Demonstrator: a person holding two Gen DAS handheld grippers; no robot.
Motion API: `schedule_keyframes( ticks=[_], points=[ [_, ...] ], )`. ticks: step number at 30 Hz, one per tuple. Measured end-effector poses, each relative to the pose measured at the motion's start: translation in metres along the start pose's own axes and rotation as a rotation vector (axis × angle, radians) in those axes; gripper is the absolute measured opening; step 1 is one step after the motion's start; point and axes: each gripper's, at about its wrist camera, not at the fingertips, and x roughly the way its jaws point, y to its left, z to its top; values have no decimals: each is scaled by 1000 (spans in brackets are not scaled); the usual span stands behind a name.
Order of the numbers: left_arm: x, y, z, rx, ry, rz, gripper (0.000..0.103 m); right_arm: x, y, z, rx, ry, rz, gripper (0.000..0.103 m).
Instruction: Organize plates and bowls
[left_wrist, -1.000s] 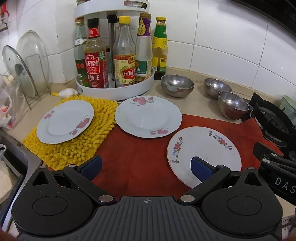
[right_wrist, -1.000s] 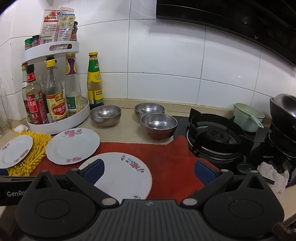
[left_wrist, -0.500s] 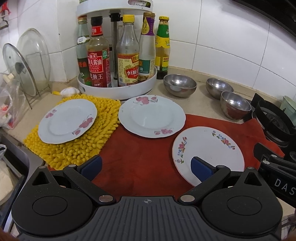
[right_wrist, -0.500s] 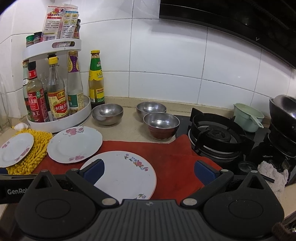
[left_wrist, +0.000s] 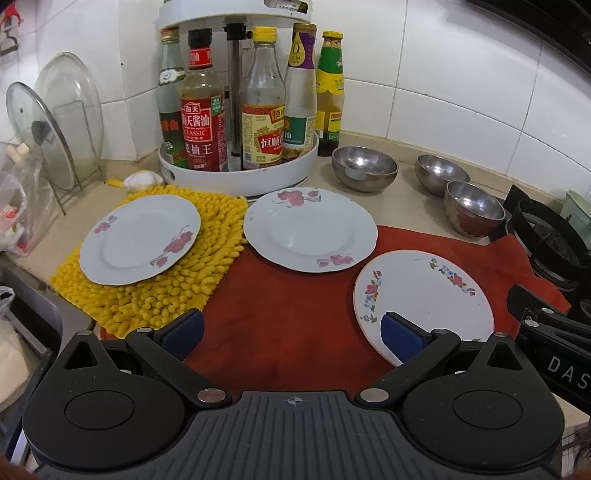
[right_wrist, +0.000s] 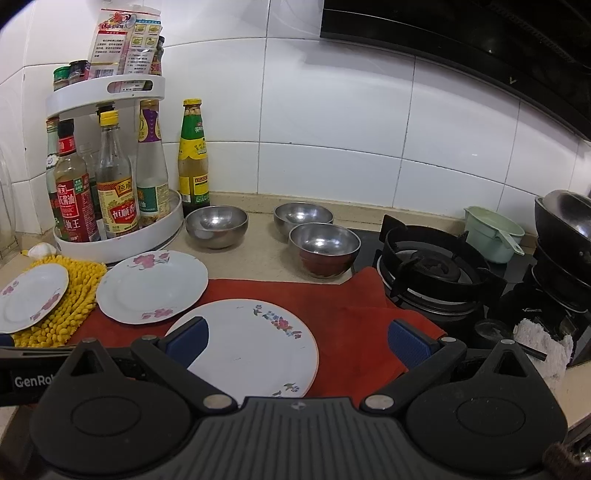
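Observation:
Three white floral plates lie on the counter: a left plate (left_wrist: 140, 240) on the yellow mat (left_wrist: 162, 295), a middle plate (left_wrist: 310, 230) and a right plate (left_wrist: 424, 291) on the red cloth (left_wrist: 280, 317). Three steel bowls stand behind them: a left bowl (left_wrist: 364, 168), a far bowl (left_wrist: 441, 179) and a near bowl (left_wrist: 472, 208). My left gripper (left_wrist: 291, 332) hovers open over the red cloth, holding nothing. My right gripper (right_wrist: 295, 338) is open above the right plate (right_wrist: 251, 343), with the near bowl (right_wrist: 325, 249) ahead.
A white turntable rack (left_wrist: 240, 170) with several sauce bottles stands behind the plates. Glass lids (left_wrist: 48, 125) lean in a rack at the left. A gas stove (right_wrist: 432, 273) sits right of the cloth, with a green cup (right_wrist: 491, 236) and black pot (right_wrist: 565, 225) beyond.
Both views have shifted slightly forward and up; plates and bowls sit a little lower and nearer in frame. Both grippers stay open and nothing on the counter has moved.

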Motion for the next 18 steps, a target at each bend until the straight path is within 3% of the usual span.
schedule_keyframes(
  ticks=[18],
  points=[
    [19, -16, 2, 12, 43, -19, 102, 8, -5, -1, 4, 36, -33, 100]
  ],
)
